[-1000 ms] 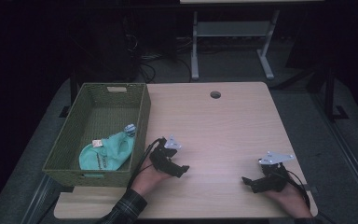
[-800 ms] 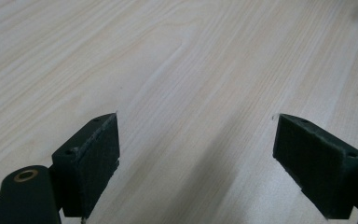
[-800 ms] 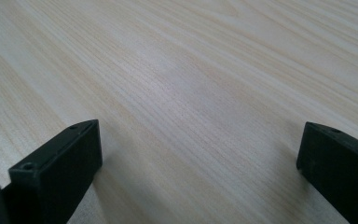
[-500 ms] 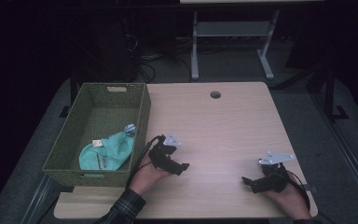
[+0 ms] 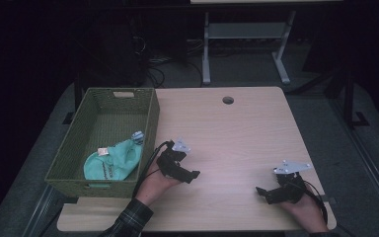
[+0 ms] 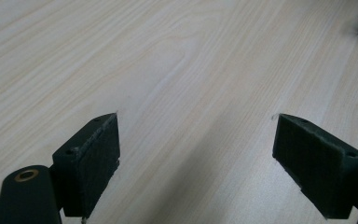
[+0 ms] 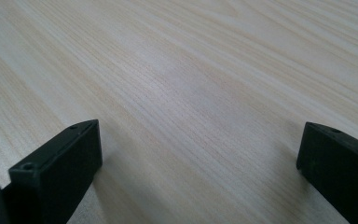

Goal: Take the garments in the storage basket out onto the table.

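Grippers first, two of them, both black, one per hand, both low on the table (image 5: 237, 133). Right gripper (image 5: 262, 192) sits at the near right corner, grey three-cornered plate on top, jaws pointing left; in the right gripper view its two jaws stand wide apart with only bare wood grain between them. Left gripper (image 5: 193, 175) sits near the table's left-centre, just beside the basket's right wall, jaws pointing right; in the left gripper view its two padded jaws are also spread wide, nothing held, and a dark bit at the top right corner is too small to tell. One plaid sleeve (image 5: 128, 221) shows at the bottom edge on the left hand's side.

Farther left: one green woven basket (image 5: 150, 118), rectangular, standing at the table's left edge. Inside, at its near end, one teal pouch-like item (image 5: 116, 162) lies flat, crumpled, with a whitish tag at its left end and a small white-blue cap or spout at its upper right. Dark print runs along its lower side, too small to read. It's apart from both grippers.

Far: one round cable hole (image 5: 228, 100) in the tabletop, then one grey metal stand (image 5: 246, 34) on the dark floor.
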Available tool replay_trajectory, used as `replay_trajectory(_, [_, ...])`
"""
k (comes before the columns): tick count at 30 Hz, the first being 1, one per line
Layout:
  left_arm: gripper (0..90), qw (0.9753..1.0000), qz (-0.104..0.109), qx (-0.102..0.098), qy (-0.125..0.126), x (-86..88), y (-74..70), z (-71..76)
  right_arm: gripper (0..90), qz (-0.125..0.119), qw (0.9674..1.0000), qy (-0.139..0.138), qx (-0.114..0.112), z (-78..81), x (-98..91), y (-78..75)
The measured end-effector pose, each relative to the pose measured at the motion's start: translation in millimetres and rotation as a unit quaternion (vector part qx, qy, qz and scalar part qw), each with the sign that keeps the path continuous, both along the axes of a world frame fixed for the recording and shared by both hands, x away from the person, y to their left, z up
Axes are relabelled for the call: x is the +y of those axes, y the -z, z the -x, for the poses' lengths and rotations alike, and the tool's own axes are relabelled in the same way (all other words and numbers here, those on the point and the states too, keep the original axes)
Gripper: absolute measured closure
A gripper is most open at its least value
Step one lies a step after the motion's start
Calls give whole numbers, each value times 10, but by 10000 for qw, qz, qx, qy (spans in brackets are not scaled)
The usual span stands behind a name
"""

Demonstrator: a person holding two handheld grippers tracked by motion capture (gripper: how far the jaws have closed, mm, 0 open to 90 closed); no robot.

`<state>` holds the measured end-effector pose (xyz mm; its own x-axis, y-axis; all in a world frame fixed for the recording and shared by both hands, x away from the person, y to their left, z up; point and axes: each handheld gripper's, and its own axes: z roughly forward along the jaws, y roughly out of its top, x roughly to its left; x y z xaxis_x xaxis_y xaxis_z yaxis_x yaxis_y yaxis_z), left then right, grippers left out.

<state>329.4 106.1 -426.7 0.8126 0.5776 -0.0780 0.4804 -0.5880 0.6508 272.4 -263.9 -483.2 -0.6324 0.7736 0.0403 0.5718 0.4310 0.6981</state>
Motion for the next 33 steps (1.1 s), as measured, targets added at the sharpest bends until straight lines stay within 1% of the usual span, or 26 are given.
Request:
replay_trajectory(4, [141,10000,32,20,6,-6,-26,-3,0,0,10000,-3,1,0,0,0])
replay_trajectory(5, [141,10000,12,36,21,-12,-40,-11,0,-3,10000,2,1,0,0,0])
replay_trajectory(9, [148,10000,57,17,36,-21,-91,-28,0,-5,10000,-1,1,0,0,0])
replay_trajectory(11, [148,10000,44,23,53,-20,-114,-33,0,-3,10000,-4,2,0,-1,0])
replay_trajectory(12, [148,10000,75,4,44,-23,-121,-32,0,1,10000,-2,5,0,-1,-1])
replay_trajectory(14, [148,10000,39,8,73,-23,-153,-38,0,1,10000,3,6,0,-1,-1])
replay_trajectory(16, [147,9999,73,-3,95,-20,-182,-46,0,1,10000,4,4,-1,-1,-1])
replay_trajectory(18, [148,9999,74,27,85,-17,-200,-55,0,3,10000,3,4,-1,-1,-1])
replay_trajectory(19, [148,10000,16,29,91,-14,-210,-59,0,2,10000,3,7,0,-1,-1])
replay_trajectory(20, [148,10000,10,44,81,-14,-217,-59,0,2,10000,4,5,-1,-1,-1])
replay_trajectory(24, [148,9999,55,81,57,7,-238,-75,0,5,10000,1,3,-1,-2,-1])
replay_trajectory(26, [148,9999,83,128,74,11,-243,-82,0,4,10000,4,6,-1,-1,-1])
replay_trajectory(27, [148,9998,63,156,111,11,-247,-86,0,2,10000,3,6,0,-1,-1])
replay_trajectory(30, [148,9997,82,192,158,8,-281,-85,0,5,10000,3,7,0,-1,-1])
replay_trajectory(32, [148,9997,85,182,170,12,-297,-89,0,5,10000,4,6,0,-1,-1])
replay_trajectory(33, [148,9996,118,203,170,14,-316,-97,0,7,10000,2,3,-1,-1,-1])
